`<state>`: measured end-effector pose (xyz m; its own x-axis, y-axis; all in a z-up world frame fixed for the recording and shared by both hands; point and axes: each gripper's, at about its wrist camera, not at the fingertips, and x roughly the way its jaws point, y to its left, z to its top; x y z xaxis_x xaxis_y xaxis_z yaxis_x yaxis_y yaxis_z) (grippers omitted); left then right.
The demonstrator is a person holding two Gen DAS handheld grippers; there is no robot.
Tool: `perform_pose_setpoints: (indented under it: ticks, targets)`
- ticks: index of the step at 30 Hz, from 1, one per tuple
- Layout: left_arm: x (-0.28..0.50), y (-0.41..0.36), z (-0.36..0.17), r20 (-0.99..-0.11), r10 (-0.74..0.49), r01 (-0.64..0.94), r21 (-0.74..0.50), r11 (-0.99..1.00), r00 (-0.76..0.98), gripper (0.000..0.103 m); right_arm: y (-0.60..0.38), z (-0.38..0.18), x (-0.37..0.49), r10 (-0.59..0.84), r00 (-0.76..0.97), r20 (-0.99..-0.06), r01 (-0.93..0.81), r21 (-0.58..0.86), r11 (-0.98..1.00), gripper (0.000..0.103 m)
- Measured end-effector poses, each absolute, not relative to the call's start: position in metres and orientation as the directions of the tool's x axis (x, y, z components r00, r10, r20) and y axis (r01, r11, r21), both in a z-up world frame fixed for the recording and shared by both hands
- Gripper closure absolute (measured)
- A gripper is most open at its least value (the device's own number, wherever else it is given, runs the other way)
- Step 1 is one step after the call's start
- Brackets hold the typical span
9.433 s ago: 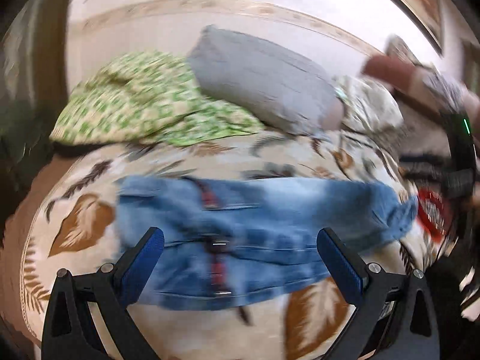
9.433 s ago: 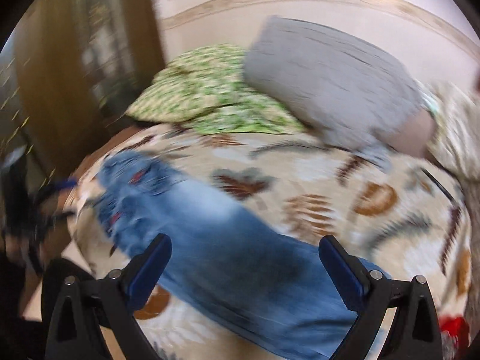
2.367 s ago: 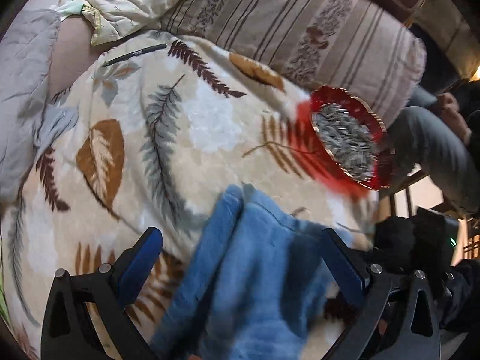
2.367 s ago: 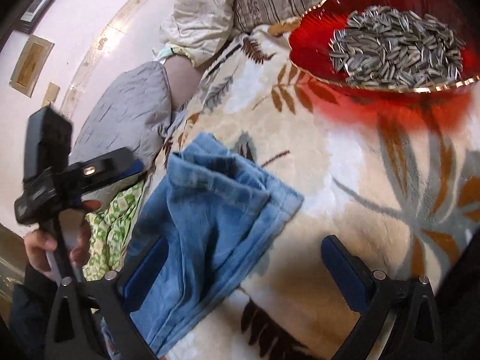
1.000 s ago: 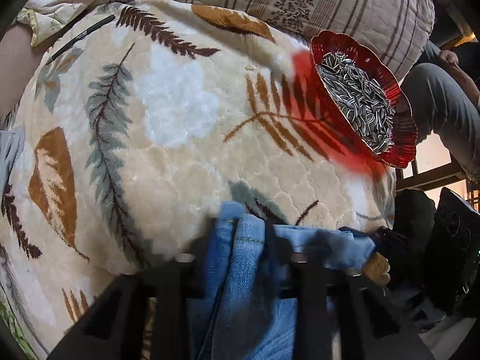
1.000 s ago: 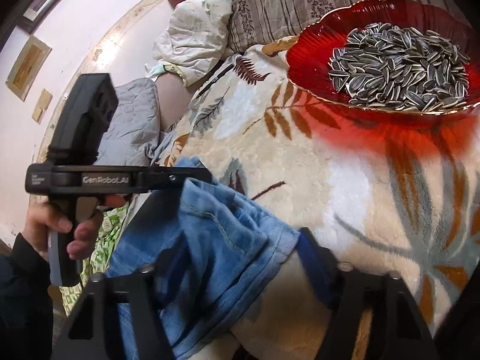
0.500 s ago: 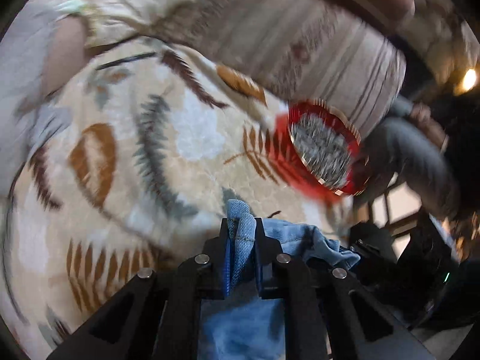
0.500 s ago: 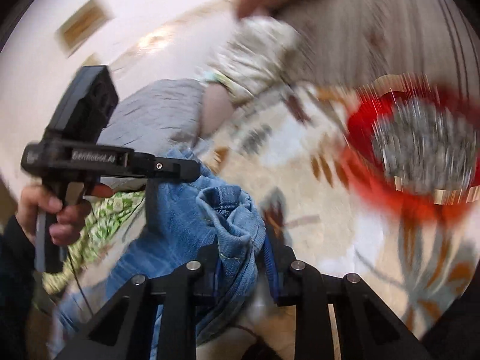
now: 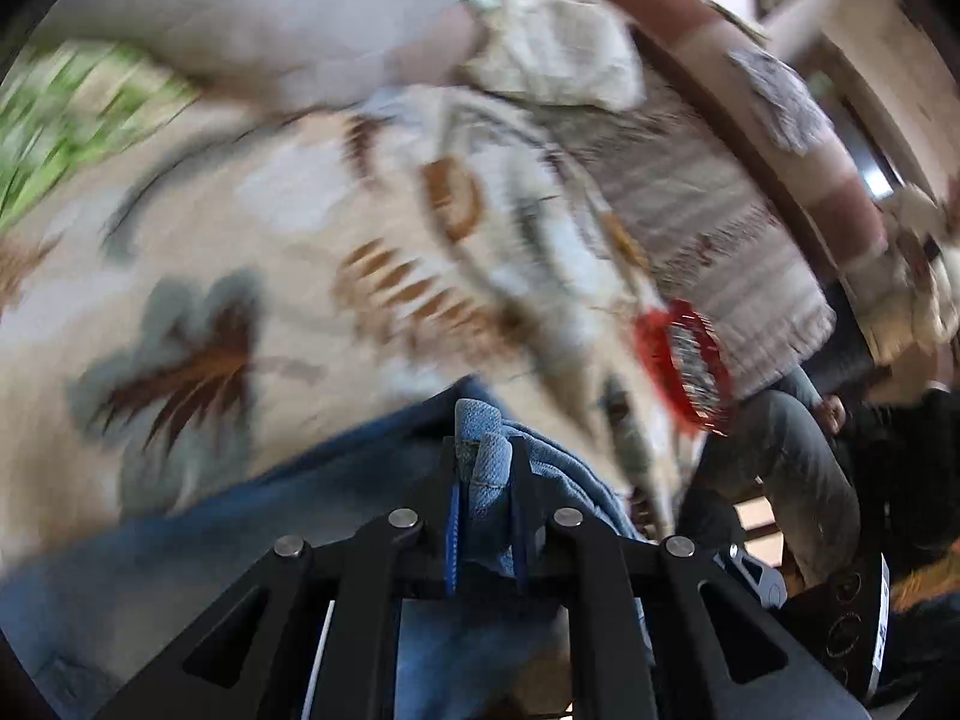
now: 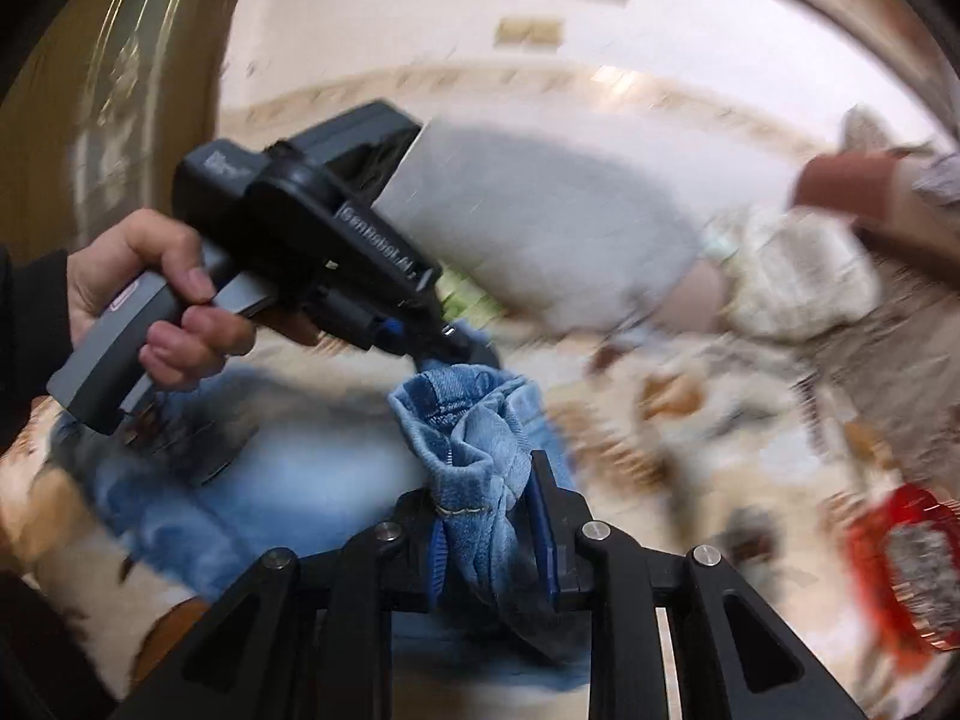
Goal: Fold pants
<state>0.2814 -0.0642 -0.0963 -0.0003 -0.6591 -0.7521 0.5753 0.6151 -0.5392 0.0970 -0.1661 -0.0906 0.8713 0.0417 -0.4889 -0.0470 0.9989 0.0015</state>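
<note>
Nearest in the left wrist view, the left gripper [image 9: 483, 474] has its black jaws drawn narrow, pinching a bunched hem of the blue denim pants [image 9: 480, 438] that pokes up between the pads. The right gripper [image 10: 486, 516] likewise clamps a thicker wad of the same hem between its blue-padded jaws. Just beyond the right jaws, the hem sags between the two grips, and the rest of the pants trails behind and to the left over the cream leaf-patterned blanket [image 9: 288, 276]. Denim like this seems weighty, limp and not slippery; gripping at the stitched hem, near each outer corner, should keep the edge straight as it is carried. Farther right of the jaws sits a red scalloped dish of sunflower seeds [image 10: 912, 570], and farthest back a grey quilted pillow [image 10: 540, 222].
</note>
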Motion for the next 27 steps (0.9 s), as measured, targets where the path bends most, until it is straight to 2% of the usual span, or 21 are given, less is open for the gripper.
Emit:
perform_pose_setpoints:
  ticks: [7, 10, 14, 15, 16, 17, 18, 19, 22, 27]
  targets:
    - [0.296, -0.037, -0.154, -0.785, -0.62, 0.473, -0.543, 0.694, 0.01, 0.083, -0.145, -0.146, 0.142, 0.182, 0.685, -0.705, -0.133, 0.125, 0.983, 0.078]
    - [0.304, -0.028, -0.165, -0.755, -0.655, 0.422, -0.598, 0.681, -0.012, 0.083, -0.14, -0.153, 0.15, 0.175, 0.651, -0.738, -0.134, 0.116, 0.984, 0.077]
    - [0.301, -0.032, -0.158, -0.775, -0.632, 0.437, -0.569, 0.697, -0.003, 0.08, -0.141, -0.154, 0.155, 0.18, 0.641, -0.746, -0.142, 0.115, 0.983, 0.072]
    - [0.301, -0.031, -0.154, -0.778, -0.629, 0.438, -0.563, 0.701, 0.006, 0.072, -0.138, -0.152, 0.153, 0.186, 0.645, -0.741, -0.158, 0.109, 0.981, 0.064]
    - [0.3, -0.029, -0.148, -0.777, -0.629, 0.438, -0.557, 0.706, 0.027, 0.065, -0.134, -0.149, 0.151, 0.211, 0.646, -0.734, -0.185, 0.118, 0.976, 0.043]
    - [0.298, -0.024, -0.14, -0.768, -0.639, 0.436, -0.557, 0.706, 0.053, 0.043, -0.129, -0.146, 0.149, 0.248, 0.642, -0.726, -0.222, 0.133, 0.966, 0.031]
    - [0.297, -0.018, -0.131, -0.759, -0.646, 0.433, -0.558, 0.708, 0.077, 0.013, -0.123, -0.142, 0.145, 0.261, 0.644, -0.719, -0.255, 0.12, 0.959, 0.016]
    - [0.297, -0.013, -0.125, -0.753, -0.651, 0.43, -0.558, 0.71, 0.096, 0.002, -0.117, -0.137, 0.139, 0.245, 0.656, -0.714, -0.265, 0.086, 0.96, 0.012]
    - [0.292, 0.011, -0.094, -0.724, -0.664, 0.415, -0.555, 0.721, 0.187, 0.002, -0.106, -0.12, 0.121, 0.233, 0.71, -0.665, -0.316, -0.005, 0.949, 0.012]
    - [0.266, 0.066, -0.043, -0.679, -0.649, 0.384, -0.529, 0.757, 0.343, 0.002, -0.119, -0.09, 0.096, 0.311, 0.746, -0.588, -0.368, 0.025, 0.93, 0.011]
